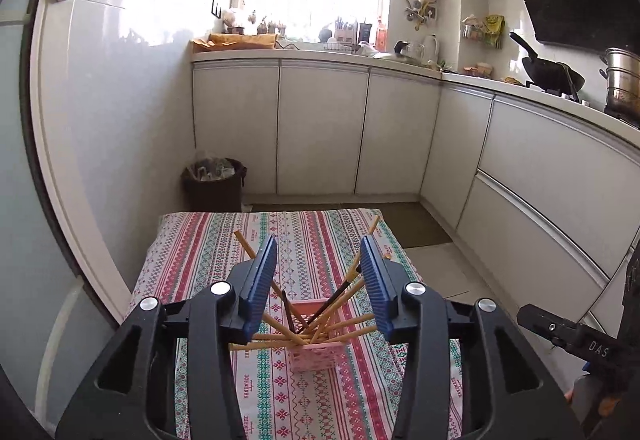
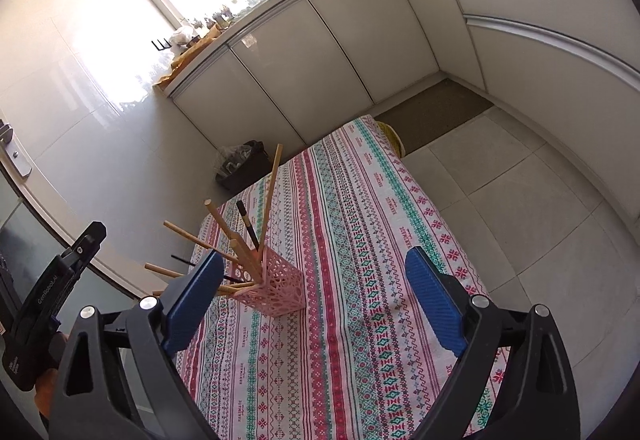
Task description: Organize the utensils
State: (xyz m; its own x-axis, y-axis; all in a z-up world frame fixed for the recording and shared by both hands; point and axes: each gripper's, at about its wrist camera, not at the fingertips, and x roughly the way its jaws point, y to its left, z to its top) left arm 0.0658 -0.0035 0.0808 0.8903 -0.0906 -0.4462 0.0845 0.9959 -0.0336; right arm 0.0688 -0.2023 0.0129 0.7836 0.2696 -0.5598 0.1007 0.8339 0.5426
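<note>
On the striped cloth of the worktop [image 2: 360, 224], standing upright near its left edge: pink lattice holder [image 2: 280, 290], crammed with chopsticks [image 2: 240, 244] fanning out at loose angles, most pale wood, a couple dark.

Hovering just above and behind that holder, looking down into its mouth: left claw [image 1: 318, 286], blue pads [image 1: 260, 282] parted and pinching nothing, chopstick ends showing in the gap without touching either pad. Looking like the release end of a drop, with the sticks already lying inside the holder [image 1: 320, 350].

Hanging off to the holder's right over bare cloth: right claw [image 2: 324, 304], spread wide, gripping nothing.

Seeing no loose utensil anywhere on the visible cloth, so judging the gathering nearly finished, though the near edge of the worktop is hidden behind both tools.

Calling next, probably, for drawing the left claw up and back clear of the splayed tips, taking care against snagging a leaning stick and tipping the light holder. Possibly also nudging the widest-leaning sticks upright, steadying the holder wall with the right claw meanwhile.
</note>
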